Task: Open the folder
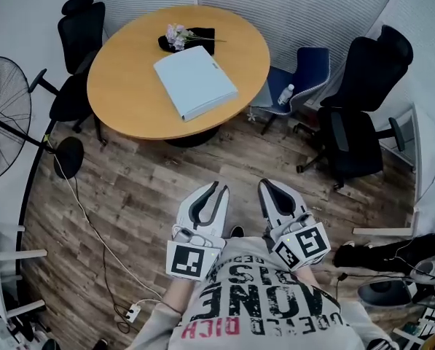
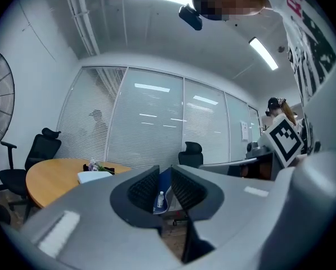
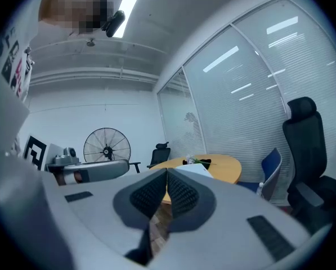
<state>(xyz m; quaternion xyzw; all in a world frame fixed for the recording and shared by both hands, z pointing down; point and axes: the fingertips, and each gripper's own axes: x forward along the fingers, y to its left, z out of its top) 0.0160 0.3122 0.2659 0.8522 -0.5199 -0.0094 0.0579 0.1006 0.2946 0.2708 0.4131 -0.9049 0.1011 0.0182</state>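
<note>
A closed pale blue folder [image 1: 195, 81] lies flat on the round wooden table [image 1: 130, 93], with a small bunch of flowers [image 1: 179, 36] behind it. Both grippers hang close to the person's body, well short of the table and above the wooden floor. My left gripper [image 1: 221, 189] points level at the room; its jaws stand a little apart with nothing between them [image 2: 165, 172]. The jaws of my right gripper [image 1: 265, 185] meet at the tips and hold nothing [image 3: 167, 172]. The folder [image 2: 94, 176] shows far off in the left gripper view, and the folder [image 3: 197, 171] shows again in the right gripper view.
Black office chairs stand at the table's left [image 1: 79, 42] and right [image 1: 366, 100]. A blue chair [image 1: 301, 75] carries a water bottle [image 1: 285, 94]. A standing fan [image 1: 6, 119] is at the left. A cable and power strip [image 1: 132, 313] lie on the floor. Blinded glass walls close the back.
</note>
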